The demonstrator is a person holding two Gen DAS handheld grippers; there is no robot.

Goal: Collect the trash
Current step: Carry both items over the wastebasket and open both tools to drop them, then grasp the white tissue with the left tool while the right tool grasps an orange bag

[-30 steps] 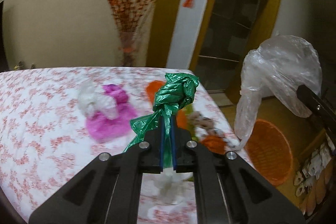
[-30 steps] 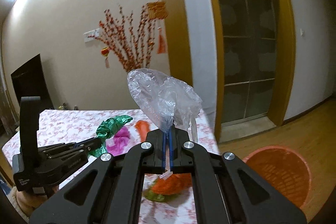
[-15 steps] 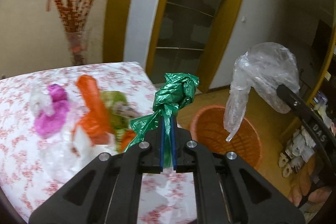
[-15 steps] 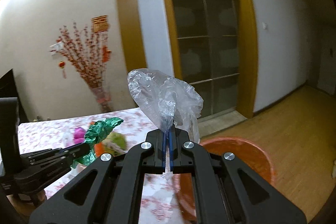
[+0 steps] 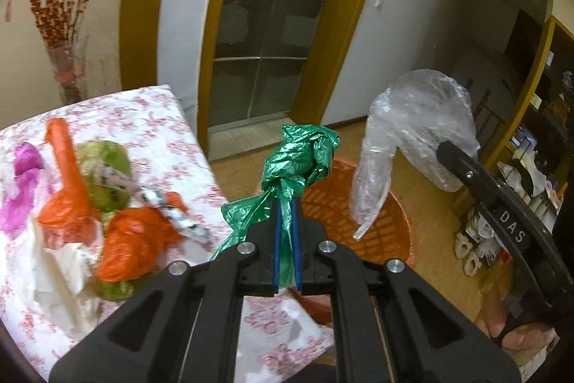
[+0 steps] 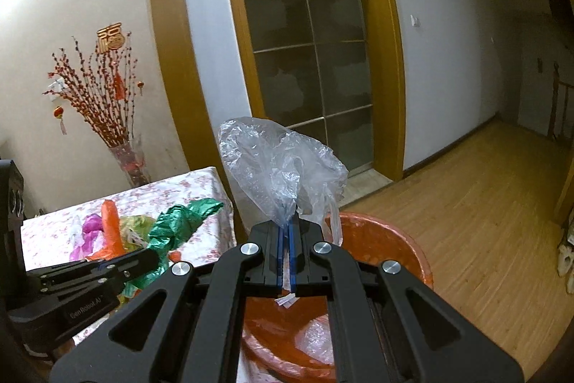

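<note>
Surface [image 5: 168,117] with the flowered cloth has slid off to my left since a second ago, and the orange basket [image 6: 401,250] on the floor, earlier off to the side, now sits under both tools, so I judge the drop is near. Left tool [image 5: 286,236] is clamped narrow on the green bag [image 5: 297,160], right tool [image 6: 286,250] on the clear bag [image 6: 280,167]. Each bag's long axis runs up and forward from the jaws (more trash remains on the surface).

The heap of bags [image 5: 107,214] at left of the left wrist view is motion-blurred. The orange basket [image 5: 391,225] is partly hidden behind the gripper, and the shelf clutter [image 5: 477,239] at right is too small to tell.
</note>
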